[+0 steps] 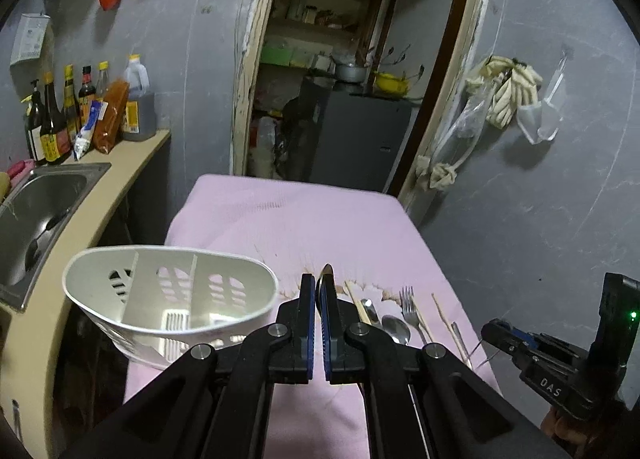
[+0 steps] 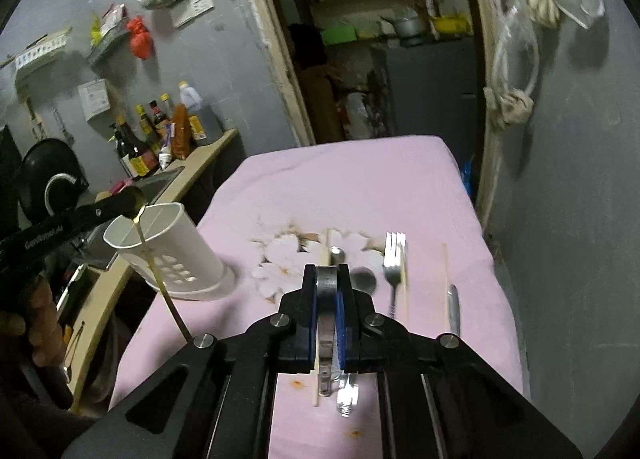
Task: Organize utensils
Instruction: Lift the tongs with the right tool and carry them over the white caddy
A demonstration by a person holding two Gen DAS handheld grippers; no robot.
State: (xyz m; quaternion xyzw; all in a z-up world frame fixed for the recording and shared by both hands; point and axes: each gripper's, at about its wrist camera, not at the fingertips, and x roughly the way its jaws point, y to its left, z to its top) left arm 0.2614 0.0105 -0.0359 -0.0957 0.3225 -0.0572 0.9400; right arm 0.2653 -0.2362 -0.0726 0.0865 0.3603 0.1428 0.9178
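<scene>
White slotted holder (image 1: 168, 299) tipped on pink cloth, fork (image 2: 394, 269), spoon (image 1: 396, 329), chopsticks (image 2: 444, 279) lying beside.

Left gripper (image 1: 319, 286) clamped on spoon (image 1: 325, 273); white caddy (image 1: 168, 299) left, fork (image 1: 408, 305) right.

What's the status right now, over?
Left gripper shut on gold-handled spoon. Right gripper shut on steel spoon. White slotted plastic caddy clear; steel fork remains.
</scene>
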